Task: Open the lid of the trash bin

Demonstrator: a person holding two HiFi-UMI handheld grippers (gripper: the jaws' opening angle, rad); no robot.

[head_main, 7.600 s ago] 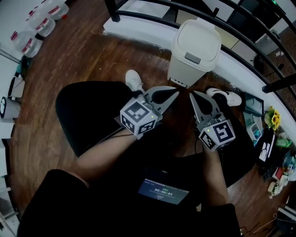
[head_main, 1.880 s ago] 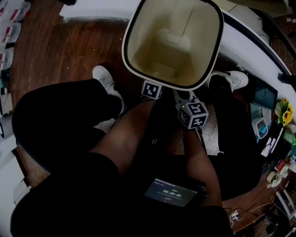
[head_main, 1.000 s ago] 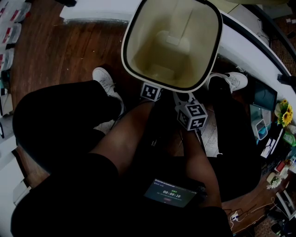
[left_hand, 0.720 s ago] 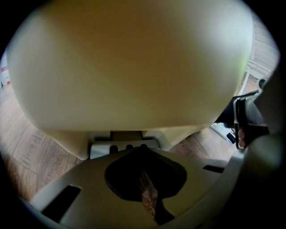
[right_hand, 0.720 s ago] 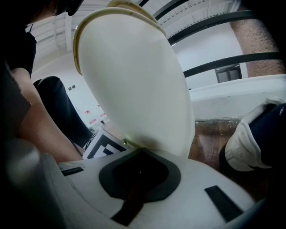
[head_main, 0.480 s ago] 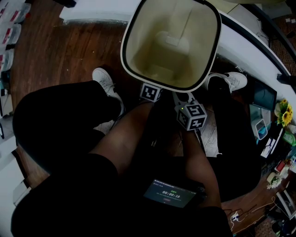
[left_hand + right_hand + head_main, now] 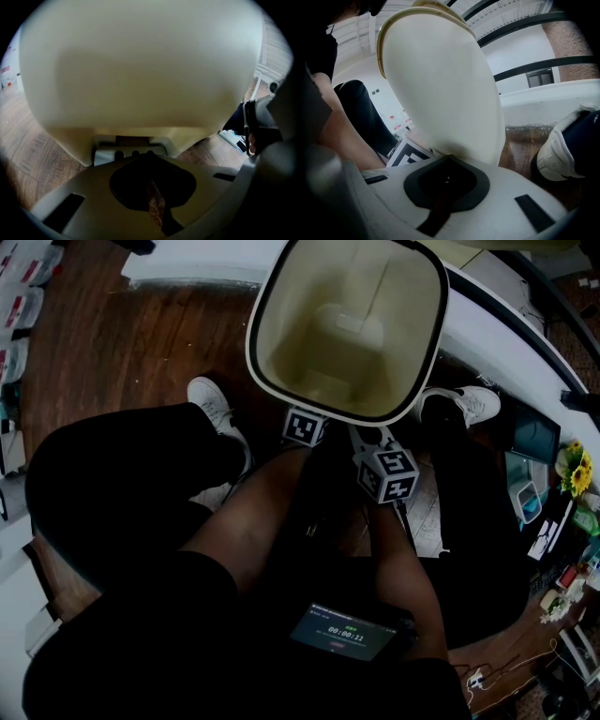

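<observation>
Trash bin unmoved, screen reads 00:00:11

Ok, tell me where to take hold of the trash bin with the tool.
Take the trash bin by the near edge of its rim, coming from the person's side, one jaw inside the open mouth. The rim is a thin, exposed lip; the walls look too broad, smooth and rounded to pinch.
</observation>
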